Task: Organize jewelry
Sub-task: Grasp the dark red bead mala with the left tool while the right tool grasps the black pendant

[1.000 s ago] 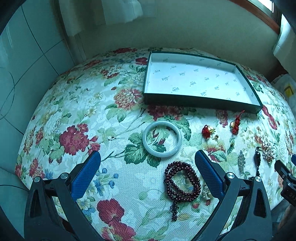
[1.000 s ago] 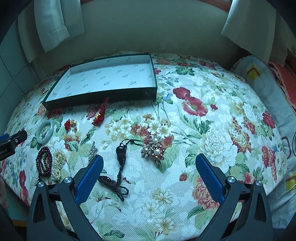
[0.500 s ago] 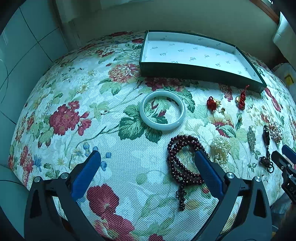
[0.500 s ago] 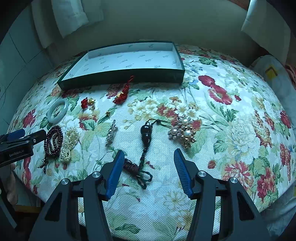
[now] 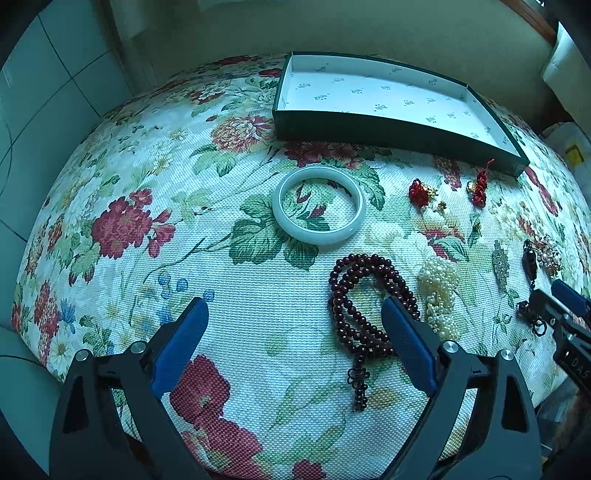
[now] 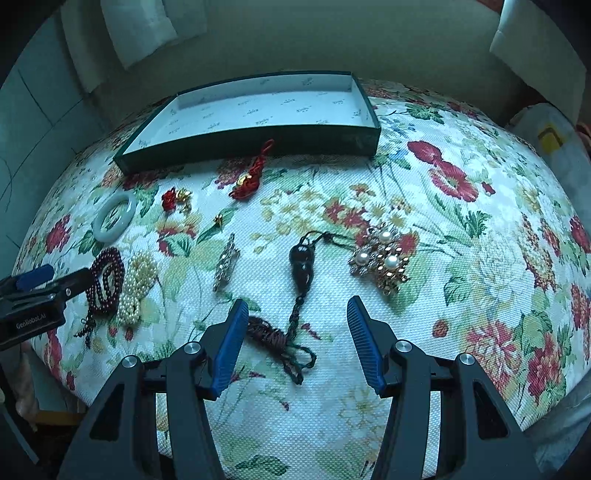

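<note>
A table covered by a floral cloth [image 5: 122, 221] with red blooms and green leaves on a white ground fills most of both views, its far edge set close to a plain, pale wall [image 6: 295, 37]. Beyond the table's left edge runs a surface of large pale tiles [image 5: 44, 96] with dark joints, and pale curtains [image 6: 136, 26] hang at the upper corners, with a strip of wooden window frame [image 5: 535, 18] above the far right corner. Past the right edge lies a pale bag [image 6: 550, 140] with a yellow mark; the light is dim and bluish.
</note>
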